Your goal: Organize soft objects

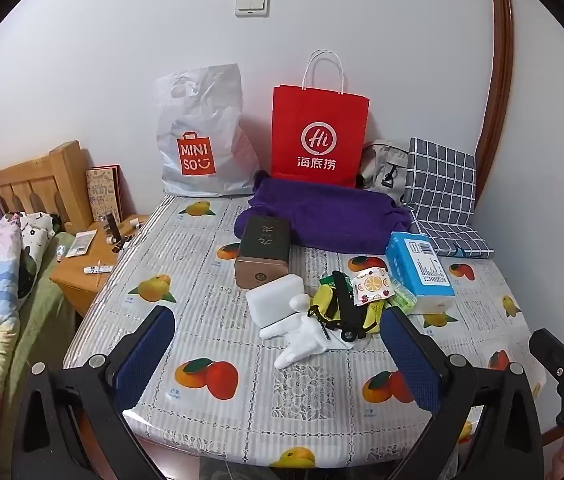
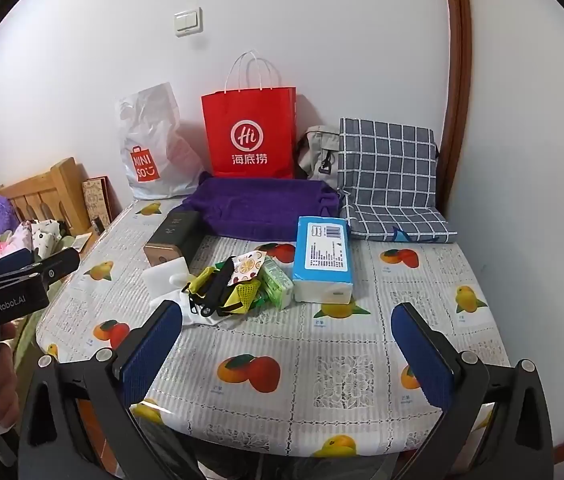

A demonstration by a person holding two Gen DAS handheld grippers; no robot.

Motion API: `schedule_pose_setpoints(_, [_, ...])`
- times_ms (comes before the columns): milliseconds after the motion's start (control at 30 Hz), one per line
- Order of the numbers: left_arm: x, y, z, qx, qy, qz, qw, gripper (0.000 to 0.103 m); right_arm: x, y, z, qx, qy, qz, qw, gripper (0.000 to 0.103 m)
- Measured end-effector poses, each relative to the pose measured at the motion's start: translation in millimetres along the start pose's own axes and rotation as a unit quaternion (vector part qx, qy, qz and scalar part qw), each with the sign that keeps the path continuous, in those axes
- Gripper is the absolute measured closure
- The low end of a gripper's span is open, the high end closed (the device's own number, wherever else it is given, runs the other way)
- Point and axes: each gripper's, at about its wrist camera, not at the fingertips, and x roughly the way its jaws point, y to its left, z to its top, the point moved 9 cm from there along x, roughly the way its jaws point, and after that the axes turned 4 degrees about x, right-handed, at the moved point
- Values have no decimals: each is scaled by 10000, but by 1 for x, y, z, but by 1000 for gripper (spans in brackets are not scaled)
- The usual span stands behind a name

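Observation:
A pile of small things lies mid-table: a white glove (image 1: 298, 340), a white sponge block (image 1: 274, 300), a yellow mesh bag with black straps (image 1: 342, 312) (image 2: 226, 292), a fruit-print pouch (image 1: 370, 286) (image 2: 248, 266), a green tissue pack (image 2: 278, 286) and a blue tissue pack (image 1: 418, 274) (image 2: 322, 266). A purple towel (image 1: 322, 216) (image 2: 258, 208) and a checked grey cloth (image 1: 442, 196) (image 2: 390, 180) lie at the back. My left gripper (image 1: 278, 332) is open and empty, near the pile. My right gripper (image 2: 286, 324) is open and empty, over the front of the table.
A red paper bag (image 1: 318, 136) (image 2: 250, 136), a white Miniso bag (image 1: 202, 136) (image 2: 150, 148) and a grey bag (image 1: 386, 168) stand against the wall. A dark tea box (image 1: 262, 252) (image 2: 170, 240) lies left of the pile. A bed and a wooden nightstand (image 1: 86, 268) are on the left.

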Motion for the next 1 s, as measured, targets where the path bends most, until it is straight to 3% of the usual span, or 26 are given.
schedule_pose_setpoints(1000, [-14,-5,2,71,-137,71,9999,0,-7,0,0,46,-21,3,10000,0])
